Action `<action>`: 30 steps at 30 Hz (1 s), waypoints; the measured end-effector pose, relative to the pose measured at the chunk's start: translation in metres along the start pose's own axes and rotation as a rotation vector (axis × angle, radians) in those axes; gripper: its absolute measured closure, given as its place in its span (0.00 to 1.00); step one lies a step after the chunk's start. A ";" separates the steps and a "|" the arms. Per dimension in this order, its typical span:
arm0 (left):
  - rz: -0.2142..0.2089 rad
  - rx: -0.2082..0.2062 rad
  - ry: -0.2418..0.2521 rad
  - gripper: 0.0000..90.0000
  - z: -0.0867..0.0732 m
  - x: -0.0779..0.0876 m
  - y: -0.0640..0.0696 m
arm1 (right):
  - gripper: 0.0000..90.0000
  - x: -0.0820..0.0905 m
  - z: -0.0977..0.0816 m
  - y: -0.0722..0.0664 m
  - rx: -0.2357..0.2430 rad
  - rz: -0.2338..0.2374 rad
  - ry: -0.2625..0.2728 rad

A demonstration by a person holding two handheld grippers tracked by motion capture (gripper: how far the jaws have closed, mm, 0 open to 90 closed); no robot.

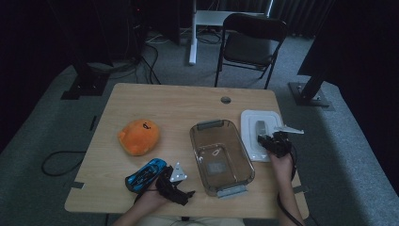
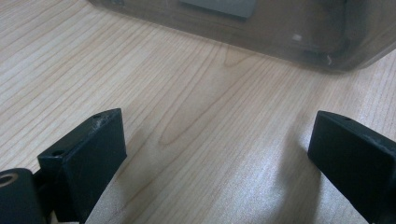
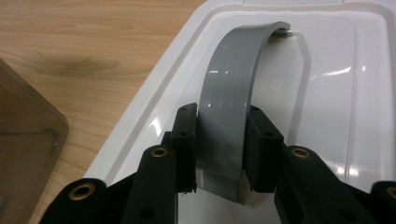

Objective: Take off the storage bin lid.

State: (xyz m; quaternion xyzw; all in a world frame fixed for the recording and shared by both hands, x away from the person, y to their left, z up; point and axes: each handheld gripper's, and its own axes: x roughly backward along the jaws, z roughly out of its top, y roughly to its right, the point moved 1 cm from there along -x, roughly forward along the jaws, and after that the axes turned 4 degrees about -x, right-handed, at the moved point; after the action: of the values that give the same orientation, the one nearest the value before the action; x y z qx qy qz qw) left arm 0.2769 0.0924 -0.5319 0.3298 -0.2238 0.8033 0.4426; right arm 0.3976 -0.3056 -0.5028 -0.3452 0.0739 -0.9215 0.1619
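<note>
A white lid [image 1: 256,126] [image 3: 336,93] with a grey arched handle [image 3: 233,93] [image 1: 260,126] lies on the table to the right of a clear plastic box [image 1: 221,155]. My right gripper [image 3: 220,140] [image 1: 269,140] is shut on that grey handle, one pad on each side of the strap. My left gripper [image 2: 217,149] [image 1: 181,194] rests near the table's front edge, jaws wide open over bare wood, with the clear box's wall [image 2: 280,32] just ahead of it.
An orange plush toy [image 1: 139,135] sits at the table's left. A blue toy car [image 1: 145,174] lies beside my left hand. A black folding chair [image 1: 251,44] stands beyond the far edge of the wooden table [image 1: 164,103].
</note>
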 end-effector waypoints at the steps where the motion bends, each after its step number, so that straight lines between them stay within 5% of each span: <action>1: 0.000 0.000 0.000 0.05 0.000 0.000 0.000 | 0.76 -0.001 -0.001 0.000 -0.006 -0.002 -0.003; 11: 0.000 0.000 0.000 0.05 0.000 0.000 0.000 | 0.73 -0.015 -0.009 0.006 -0.032 0.022 -0.032; 25: 0.005 0.004 -0.001 0.05 0.000 0.000 0.000 | 0.36 0.003 -0.002 0.003 -0.017 -0.018 -0.014; 30: 0.008 0.007 -0.002 0.05 0.000 0.000 0.001 | 0.13 0.016 -0.003 -0.001 0.008 0.037 -0.008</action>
State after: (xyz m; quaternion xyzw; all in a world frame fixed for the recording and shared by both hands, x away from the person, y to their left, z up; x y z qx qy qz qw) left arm 0.2765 0.0916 -0.5318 0.3313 -0.2227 0.8054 0.4381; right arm 0.3835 -0.3105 -0.4952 -0.3468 0.0758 -0.9173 0.1804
